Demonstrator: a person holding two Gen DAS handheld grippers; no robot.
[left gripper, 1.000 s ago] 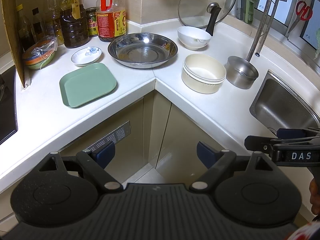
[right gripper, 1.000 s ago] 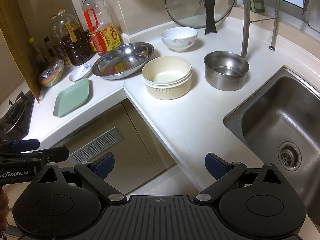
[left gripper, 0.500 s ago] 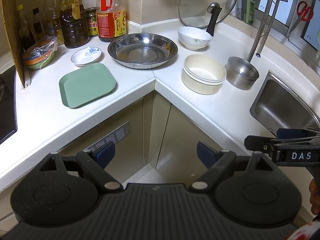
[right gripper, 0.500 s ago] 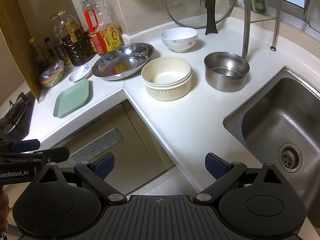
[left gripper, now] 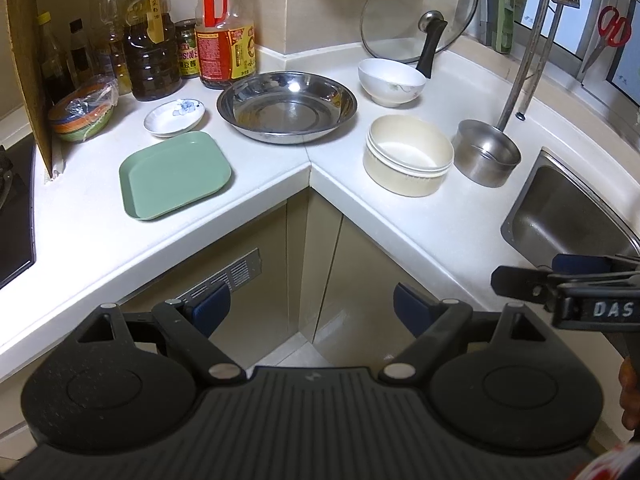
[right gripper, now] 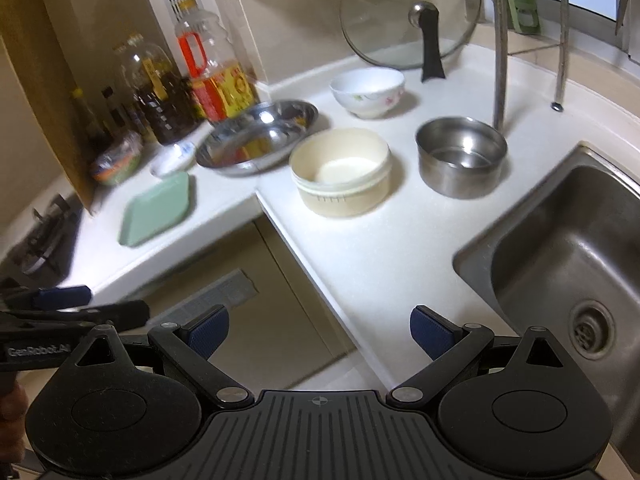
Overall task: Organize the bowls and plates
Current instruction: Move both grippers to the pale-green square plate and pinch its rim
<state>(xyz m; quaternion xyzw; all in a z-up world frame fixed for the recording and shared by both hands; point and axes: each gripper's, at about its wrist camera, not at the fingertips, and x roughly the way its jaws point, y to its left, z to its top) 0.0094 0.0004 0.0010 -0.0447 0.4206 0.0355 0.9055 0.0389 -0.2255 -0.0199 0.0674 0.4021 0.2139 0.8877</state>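
Both the left gripper (left gripper: 310, 308) and right gripper (right gripper: 320, 330) hang spread, empty. Nothing is sorted yet. Next, probably reach the cream bowl (right gripper: 340, 172).

Fig.: L-shaped white counter (left gripper: 400, 216) w/ cabinet doors (left gripper: 256, 280) below the inside corner. Back left: oil bottles, incl. a dark one (left gripper: 150, 40) & a red-handled one (left gripper: 224, 36), plus a small jar (left gripper: 188, 54) btwn them, all upright vs. the wall. Cardboard sheet (left gripper: 28, 60) stands at far left, beside the gas hob (right gripper: 44, 232). Glass lid (left gripper: 420, 16) leans vs. the corner wall. Steel sink (right gripper: 568, 264) w/ drain (right gripper: 592, 330) at right. Red scissors (left gripper: 610, 32) hang near the window.
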